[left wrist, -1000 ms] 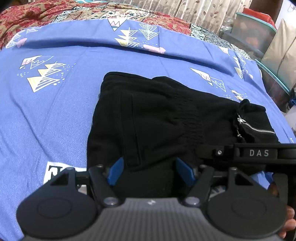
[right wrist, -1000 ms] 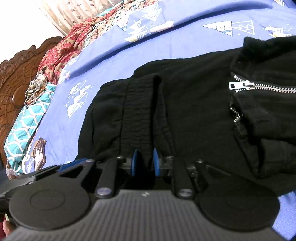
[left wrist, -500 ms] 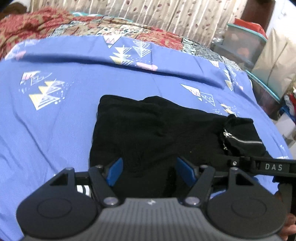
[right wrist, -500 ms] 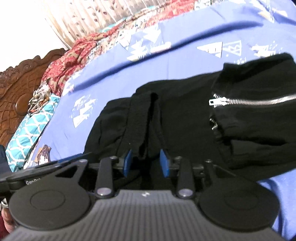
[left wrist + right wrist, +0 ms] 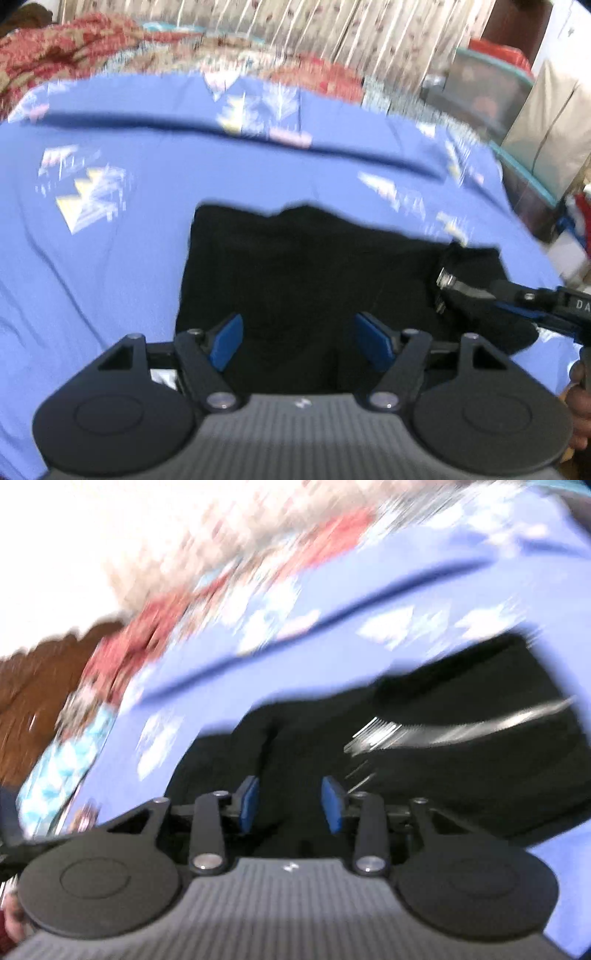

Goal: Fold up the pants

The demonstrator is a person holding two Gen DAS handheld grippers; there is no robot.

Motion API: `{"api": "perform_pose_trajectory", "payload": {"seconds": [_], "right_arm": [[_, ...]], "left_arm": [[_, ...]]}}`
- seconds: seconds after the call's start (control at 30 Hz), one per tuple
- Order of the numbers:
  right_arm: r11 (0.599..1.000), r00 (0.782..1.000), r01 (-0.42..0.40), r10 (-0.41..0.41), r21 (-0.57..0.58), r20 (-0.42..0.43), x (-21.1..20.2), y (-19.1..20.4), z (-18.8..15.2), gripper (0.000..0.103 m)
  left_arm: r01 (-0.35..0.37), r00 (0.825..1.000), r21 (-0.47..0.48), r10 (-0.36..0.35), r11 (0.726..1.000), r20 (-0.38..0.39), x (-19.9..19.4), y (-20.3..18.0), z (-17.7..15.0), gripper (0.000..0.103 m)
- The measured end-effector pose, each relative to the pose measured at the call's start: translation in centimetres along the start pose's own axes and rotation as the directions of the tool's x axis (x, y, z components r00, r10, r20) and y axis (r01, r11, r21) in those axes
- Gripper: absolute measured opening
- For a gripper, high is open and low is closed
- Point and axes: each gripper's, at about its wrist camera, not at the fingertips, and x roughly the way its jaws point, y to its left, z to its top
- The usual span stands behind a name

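Both claws stood spread with nothing pinched: the left claw had its blue pads wide apart over the near edge of the pants, and its jaws had just been opening a little further, no cloth between them. Right claw had just been opening too, jaws roughly half apart, black cloth lying below and beyond the pads but none pressed by them; that view was badly smeared, so whether a pad brushed the cloth I could not tell. Pants lay as a compact black bundle on the blue bedsheet, near the bed's front edge and toward its right side, with a zipped pocket on the end nearest the right claw. Looked like a fold had been laid down and both claws were letting go so the stack could settle flat; judged mostly done, maybe one more fold or a smoothing pass left. Far edge of the bed carried a red patterned blanket, curtains behind it. Beyond the bed's right edge sat a clear storage bin with a teal lid; contents too blurred to name. Wooden headboard showed past the bed's left corner in the right view.
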Motion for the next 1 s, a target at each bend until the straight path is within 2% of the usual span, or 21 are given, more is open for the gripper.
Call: {"api": "perform_pose_trajectory", "payload": {"seconds": [0.07, 0.1, 0.23, 0.3, 0.37, 0.43, 0.47, 0.5, 0.57, 0.67, 0.83, 0.87, 0.93, 0.97, 1.0], "right_arm": [[0.993, 0.993, 0.071, -0.079, 0.096, 0.087, -2.2, -4.1, 0.9, 0.061], [0.984, 0.987, 0.101, -0.117, 0.144, 0.106, -3.0, -5.8, 0.9, 0.061], [0.940, 0.970, 0.177, -0.216, 0.290, 0.108, -4.6, -11.8, 0.2, 0.067], [0.929, 0.970, 0.187, -0.227, 0.319, 0.092, -4.2, -13.3, -0.3, 0.070], [0.926, 0.981, 0.153, -0.186, 0.346, 0.063, -3.2, -14.3, -0.6, 0.069], [0.927, 0.988, 0.133, -0.151, 0.351, 0.026, -2.1, -14.5, -0.9, 0.058], [0.930, 0.987, 0.145, -0.159, 0.339, 0.015, -1.7, -14.1, -1.0, 0.038], [0.937, 0.988, 0.144, -0.155, 0.320, 0.008, -1.5, -13.5, -1.0, 0.024], [0.956, 0.991, 0.121, -0.133, 0.267, 0.028, -1.9, -11.8, -0.7, 0.021], [0.982, 0.987, 0.136, -0.145, 0.127, 0.062, -2.7, -8.7, -0.7, 0.020], [0.985, 0.985, 0.148, -0.138, -0.093, 0.101, -3.1, -4.7, -1.2, 0.020], [0.979, 0.986, 0.144, -0.130, -0.142, 0.108, -3.2, -3.7, -1.4, 0.020], [0.971, 0.986, 0.134, -0.111, -0.198, 0.121, -3.2, -2.6, -1.5, 0.020], [0.967, 0.986, 0.133, -0.107, -0.217, 0.128, -3.3, -2.1, -1.6, 0.020], [0.965, 0.985, 0.136, -0.108, -0.226, 0.132, -3.5, -1.9, -1.8, 0.020]], "left_arm": [[0.011, 1.000, 0.001, -0.011, 1.000, 0.014, -0.3, -0.7, 1.2, 0.070], [0.021, 1.000, 0.005, -0.021, 1.000, 0.017, -0.3, -1.2, 1.8, 0.070], [0.085, 0.996, 0.069, -0.085, 0.994, -0.006, 0.9, -4.7, 4.3, 0.070], [0.130, 0.991, 0.118, -0.126, 0.984, -0.039, 2.1, -7.5, 5.5, 0.070], [0.192, 0.980, 0.157, -0.180, 0.969, -0.090, 3.7, -10.4, 6.5, 0.070], [0.249, 0.963, 0.183, -0.223, 0.951, -0.151, 5.6, -13.2, 7.3, 0.070], [0.269, 0.956, 0.194, -0.236, 0.944, -0.178, 6.6, -14.6, 7.5, 0.070], [0.278, 0.950, 0.209, -0.237, 0.938, -0.201, 7.8, -16.1, 7.8, 0.070], [0.290, 0.940, 0.245, -0.228, 0.925, -0.252, 10.4, -19.5, 8.1, 0.074], [0.292, 0.925, 0.285, -0.193, 0.913, -0.328, 13.7, -23.5, 8.1, 0.097], [0.260, 0.915, 0.400, -0.092, 0.879, -0.393, 17.2, -29.4, 7.0, 0.099], [0.235, 0.916, 0.440, -0.045, 0.867, -0.400, 17.9, -30.3, 6.6, 0.097], [0.162, 0.924, 0.520, 0.056, 0.839, -0.378, 18.6, -31.2, 6.1, 0.052], [0.166, 0.918, 0.523, 0.063, 0.836, -0.392, 18.7, -31.0, 6.0, 0.027], [0.182, 0.914, 0.491, 0.037, 0.852, -0.403, 18.5, -30.3, 6.3, 0.022]]}}
